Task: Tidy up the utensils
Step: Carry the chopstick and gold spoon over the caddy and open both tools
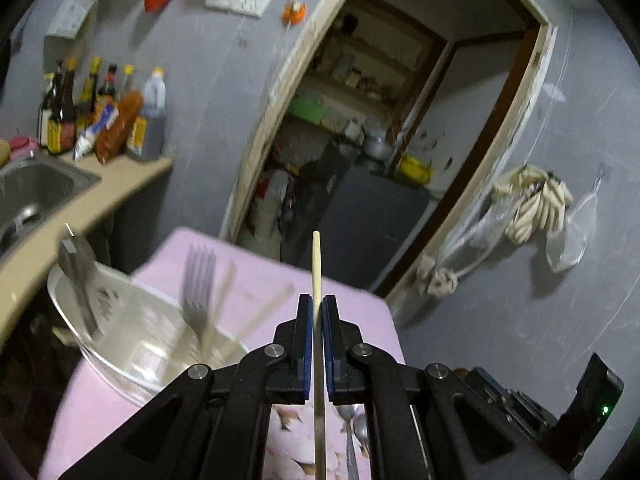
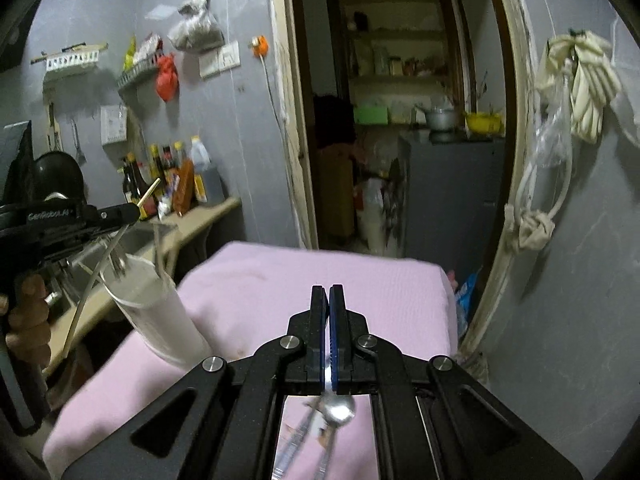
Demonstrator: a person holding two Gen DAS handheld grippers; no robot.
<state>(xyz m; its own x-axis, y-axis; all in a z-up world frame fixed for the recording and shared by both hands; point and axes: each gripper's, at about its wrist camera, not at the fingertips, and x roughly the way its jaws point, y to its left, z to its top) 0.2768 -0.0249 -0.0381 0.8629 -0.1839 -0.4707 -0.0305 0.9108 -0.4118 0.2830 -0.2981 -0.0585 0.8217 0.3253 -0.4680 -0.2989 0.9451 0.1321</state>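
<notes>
A pink-covered surface (image 2: pixel 320 280) fills the near middle, with a doorway beyond it. At its left edge stands a white holder (image 2: pixel 156 312) containing a fork (image 1: pixel 198 280) and other utensils. The left gripper (image 1: pixel 317 312) pinches a pale chopstick (image 1: pixel 316 264) that points away past its tips. The right gripper (image 2: pixel 328 300) is pressed together on a spoon (image 2: pixel 339 408), whose bowl shows behind the jaws.
</notes>
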